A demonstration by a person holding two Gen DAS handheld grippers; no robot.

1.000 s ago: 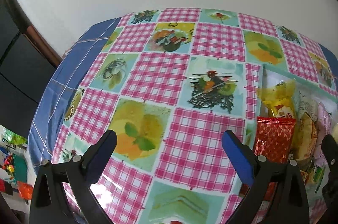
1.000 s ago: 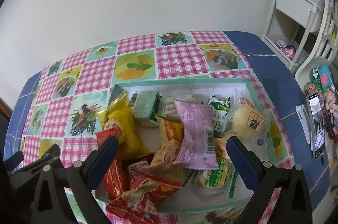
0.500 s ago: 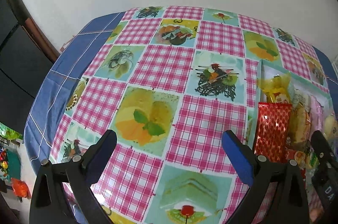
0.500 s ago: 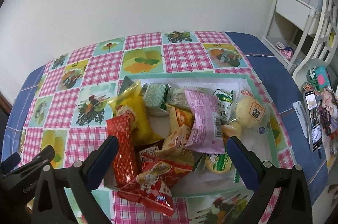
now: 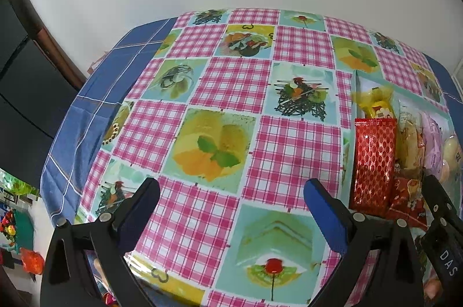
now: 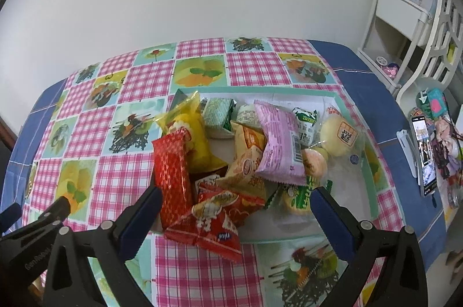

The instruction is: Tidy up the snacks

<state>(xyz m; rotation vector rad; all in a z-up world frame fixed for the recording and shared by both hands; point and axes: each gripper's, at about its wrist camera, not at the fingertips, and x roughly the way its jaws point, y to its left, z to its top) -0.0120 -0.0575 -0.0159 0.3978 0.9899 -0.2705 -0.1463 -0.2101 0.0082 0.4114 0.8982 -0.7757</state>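
A shallow box with a teal rim (image 6: 371,176) holds a heap of snack packets: a red patterned packet (image 6: 173,174), a yellow bag (image 6: 191,133), a pink packet (image 6: 279,146), a red chips bag (image 6: 214,223) hanging over the near rim, and a round bun (image 6: 341,134). My right gripper (image 6: 234,208) is open and empty, above the box's near edge. My left gripper (image 5: 231,197) is open and empty over bare tablecloth, left of the box (image 5: 354,93) and the red patterned packet (image 5: 373,162).
The table has a pink checked cloth with food pictures (image 5: 231,81) and a blue border (image 5: 95,110). A white wall stands behind. A phone (image 6: 424,156) and small items lie at the table's right edge beside a white shelf (image 6: 405,17).
Both grippers have pulled back and risen, so more of the table and the near box rim show. Both stay open and the snacks have not moved.
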